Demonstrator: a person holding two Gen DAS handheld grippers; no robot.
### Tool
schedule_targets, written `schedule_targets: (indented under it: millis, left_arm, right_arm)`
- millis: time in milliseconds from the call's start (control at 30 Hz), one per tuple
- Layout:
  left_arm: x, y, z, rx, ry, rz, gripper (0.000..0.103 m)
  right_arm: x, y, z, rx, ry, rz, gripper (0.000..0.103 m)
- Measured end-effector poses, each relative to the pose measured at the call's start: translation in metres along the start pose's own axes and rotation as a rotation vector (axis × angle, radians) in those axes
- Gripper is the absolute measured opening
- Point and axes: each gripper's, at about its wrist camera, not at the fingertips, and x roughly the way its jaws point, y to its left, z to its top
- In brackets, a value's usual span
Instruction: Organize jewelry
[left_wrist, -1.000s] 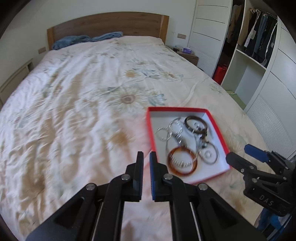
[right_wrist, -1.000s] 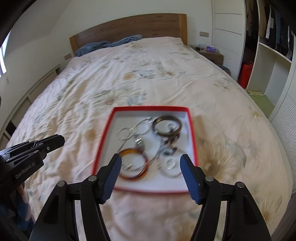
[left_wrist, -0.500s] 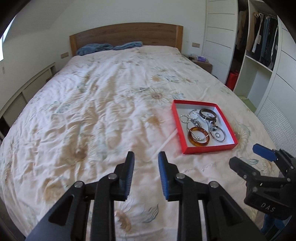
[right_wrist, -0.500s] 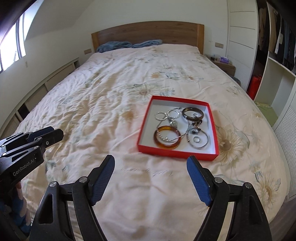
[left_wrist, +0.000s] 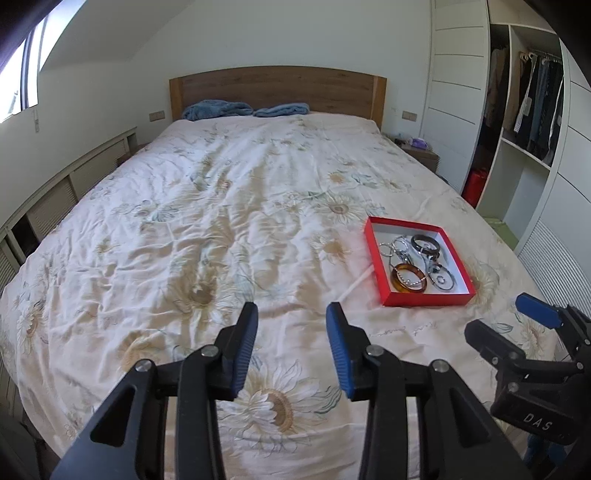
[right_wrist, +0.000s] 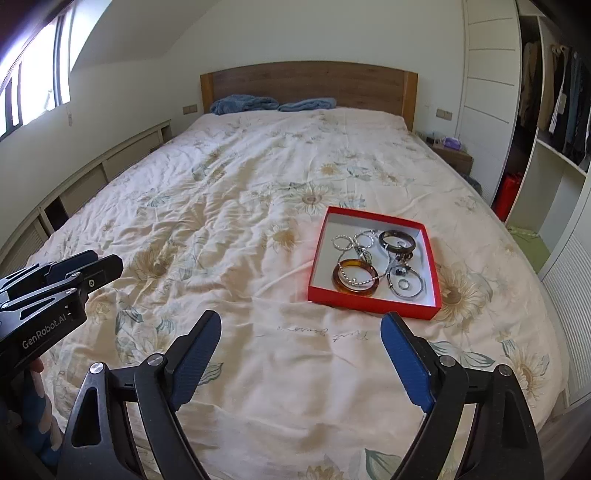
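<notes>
A red tray (left_wrist: 373, 263) (right_wrist: 316, 258) with a white floor lies on the bed's right side. In it are an amber bangle (left_wrist: 408, 277) (right_wrist: 355, 277), a dark bangle (left_wrist: 425, 243) (right_wrist: 397, 239), silver rings and chains. My left gripper (left_wrist: 291, 321) hovers over the bedspread, well to the near left of the tray; its jaws are opening with nothing between them. My right gripper (right_wrist: 301, 330) hangs just in front of the tray's near edge, its jaws opening wide and empty. Each gripper also shows at the edge of the other view, the right gripper (left_wrist: 509, 321) and the left gripper (right_wrist: 107, 262).
The floral bedspread (left_wrist: 221, 229) covers a wide bed with a wooden headboard (left_wrist: 277, 88) and blue pillows (left_wrist: 218, 109). An open wardrobe (left_wrist: 524, 122) and a nightstand (left_wrist: 421, 153) stand to the right. Low cabinets (right_wrist: 92, 177) run along the left wall.
Both grippers have pulled back from the tray and risen, so the tray looks smaller and farther. The left jaws went from shut to apart; the right jaws spread wider.
</notes>
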Motion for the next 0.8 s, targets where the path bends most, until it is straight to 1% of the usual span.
schedule_targets:
  millis: [133,267,333,533,700,800]
  left_arm:
    - [-0.010,0.007,-0.004,-0.017,-0.014,0.010,0.044]
    - [-0.017,0.012,-0.006,-0.035,-0.025,0.016,0.048]
    - [-0.021,0.013,-0.006,-0.039,-0.038,0.014,0.049]
    - [-0.025,0.014,-0.009,-0.044,-0.062,0.001,0.049]
    - [-0.021,0.013,-0.013,-0.048,-0.049,0.022,0.049]
    - [-0.016,0.013,-0.016,-0.056,-0.046,0.021,0.049]
  right_arm:
    - [-0.011,0.005,-0.002,-0.010,-0.021,-0.012,0.089]
    - [-0.019,0.009,-0.004,-0.026,-0.041,-0.025,0.098]
    - [-0.022,0.011,-0.006,-0.033,-0.052,-0.036,0.100]
    - [-0.023,0.012,-0.008,-0.037,-0.054,-0.036,0.100]
    - [-0.023,0.006,-0.011,-0.026,-0.055,-0.030,0.100]
    - [-0.019,0.002,-0.014,-0.026,-0.051,-0.027,0.100]
